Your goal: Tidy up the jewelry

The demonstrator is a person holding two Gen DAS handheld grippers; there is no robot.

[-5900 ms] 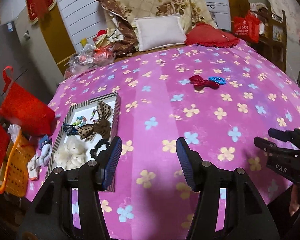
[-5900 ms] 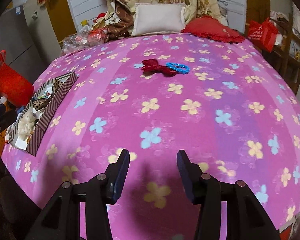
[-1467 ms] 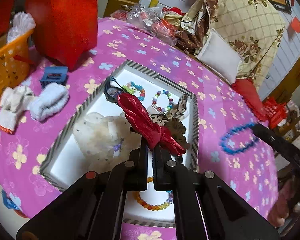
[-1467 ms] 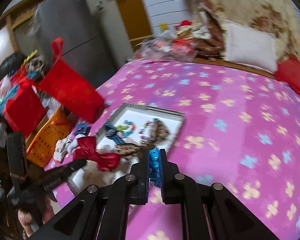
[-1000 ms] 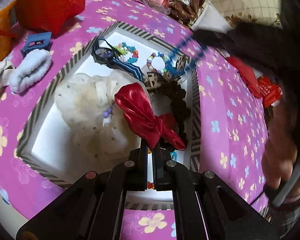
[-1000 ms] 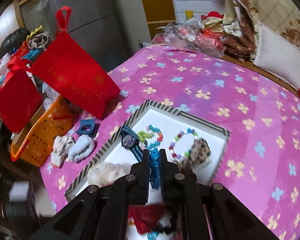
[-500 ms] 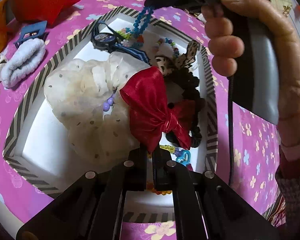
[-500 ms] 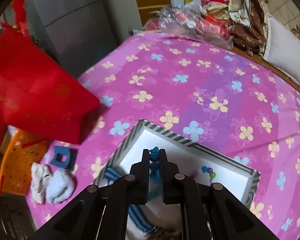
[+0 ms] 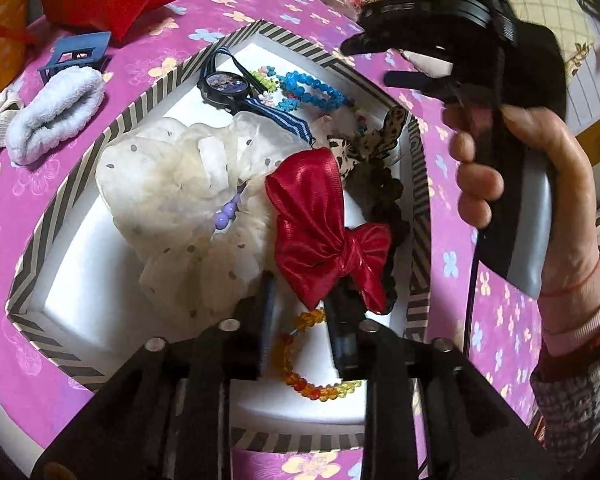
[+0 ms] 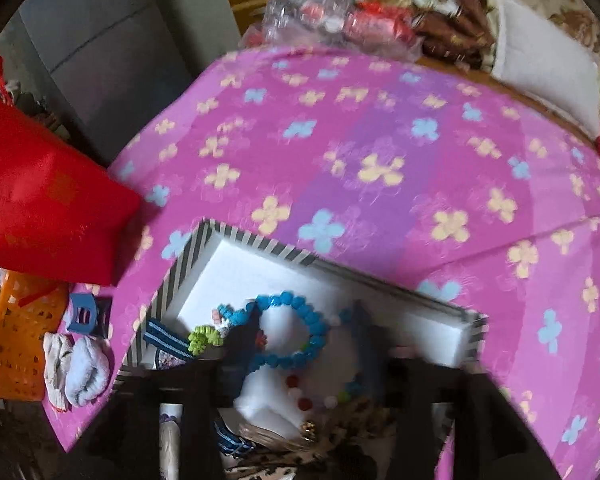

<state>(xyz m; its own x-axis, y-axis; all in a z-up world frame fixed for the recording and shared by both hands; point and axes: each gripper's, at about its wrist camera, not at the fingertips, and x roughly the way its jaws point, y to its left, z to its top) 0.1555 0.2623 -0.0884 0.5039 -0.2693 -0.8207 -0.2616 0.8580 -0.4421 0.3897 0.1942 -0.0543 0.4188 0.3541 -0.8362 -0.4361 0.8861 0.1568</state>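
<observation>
Both claws have just been opening over the striped tray (image 9: 112, 136). Left claw (image 9: 304, 312): jaws parted, red bow (image 9: 324, 236) lying released on the tray's contents. Right claw (image 10: 300, 344): jaws spread, blue bracelet (image 10: 296, 328) lying loose between them in the tray's far corner.

We hold the left gripper (image 9: 302, 320) pitched steeply downward, its jaws having just been opening; they now stand slightly apart and press on nothing (the fingers are motion-blurred). Ahead of it and to its right, our right hand (image 9: 540, 200) wraps the grey-and-black handle of the right gripper (image 9: 364, 60), fingers curled round the front, a pink cuff and patterned sleeve at the wrist. The right gripper's jaws have likewise just been opening and stand clearly parted, gripping nothing, with blur along both fingers.
</observation>
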